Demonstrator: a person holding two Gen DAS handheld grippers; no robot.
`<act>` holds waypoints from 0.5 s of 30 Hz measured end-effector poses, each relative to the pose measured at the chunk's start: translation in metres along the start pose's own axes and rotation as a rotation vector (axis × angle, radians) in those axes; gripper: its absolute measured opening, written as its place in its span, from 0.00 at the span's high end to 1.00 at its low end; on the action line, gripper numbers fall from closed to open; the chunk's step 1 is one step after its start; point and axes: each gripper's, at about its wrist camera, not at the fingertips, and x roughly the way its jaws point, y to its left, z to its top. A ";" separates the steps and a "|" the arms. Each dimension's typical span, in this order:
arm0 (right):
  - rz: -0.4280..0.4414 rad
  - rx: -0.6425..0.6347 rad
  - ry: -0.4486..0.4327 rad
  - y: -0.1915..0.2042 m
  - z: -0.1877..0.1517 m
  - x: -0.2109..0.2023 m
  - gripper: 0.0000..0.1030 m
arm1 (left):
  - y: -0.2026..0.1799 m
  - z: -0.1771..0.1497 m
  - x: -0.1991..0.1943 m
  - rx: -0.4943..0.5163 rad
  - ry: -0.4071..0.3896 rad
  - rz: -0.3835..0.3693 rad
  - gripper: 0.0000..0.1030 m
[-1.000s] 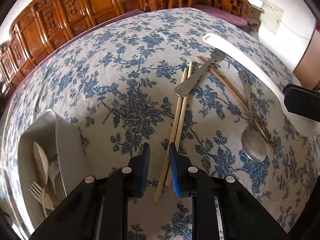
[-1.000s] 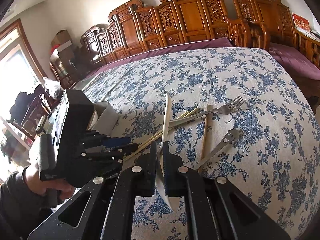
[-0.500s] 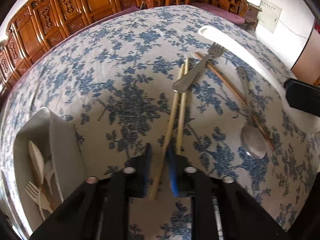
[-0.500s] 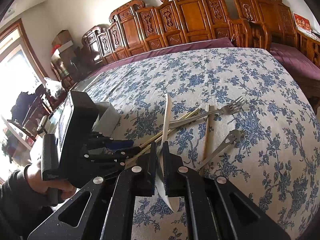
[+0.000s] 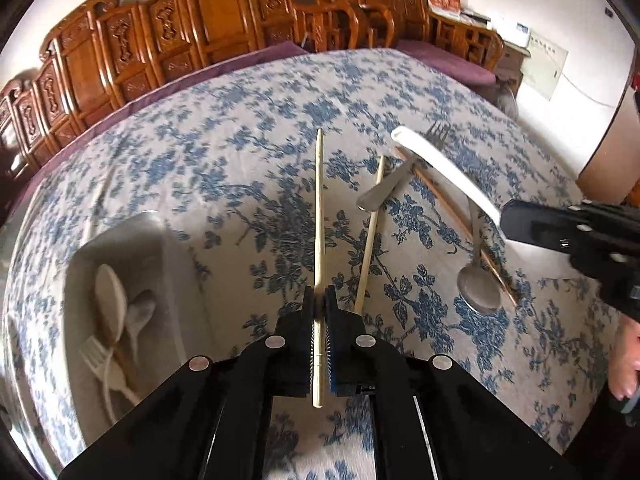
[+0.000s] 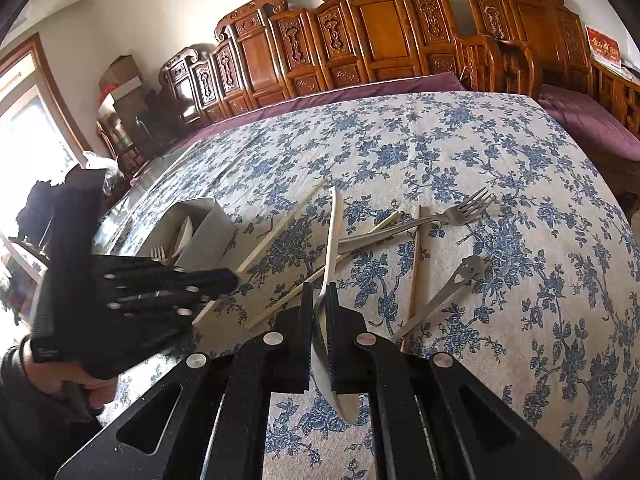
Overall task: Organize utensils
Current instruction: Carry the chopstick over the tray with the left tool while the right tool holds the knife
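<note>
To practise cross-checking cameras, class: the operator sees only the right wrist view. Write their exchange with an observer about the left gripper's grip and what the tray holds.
Operator: From the right wrist view I can't tell: is the other hand pinching anything?
Observer: Yes, the left gripper is shut on one pale chopstick, whose thicker end pokes out behind the pads.
Operator: What has been sorted already?
Observer: The tray holds a large pale spoon, a smaller spoon and a white fork.

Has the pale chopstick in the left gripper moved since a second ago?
Yes. The left gripper has closed on one pale chopstick and lifted it off the tablecloth, away from its twin still under the metal fork.
</note>
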 end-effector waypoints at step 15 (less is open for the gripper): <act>-0.003 -0.005 0.003 0.014 -0.006 0.002 0.93 | 0.023 -0.018 -0.053 -0.056 -0.062 0.049 0.96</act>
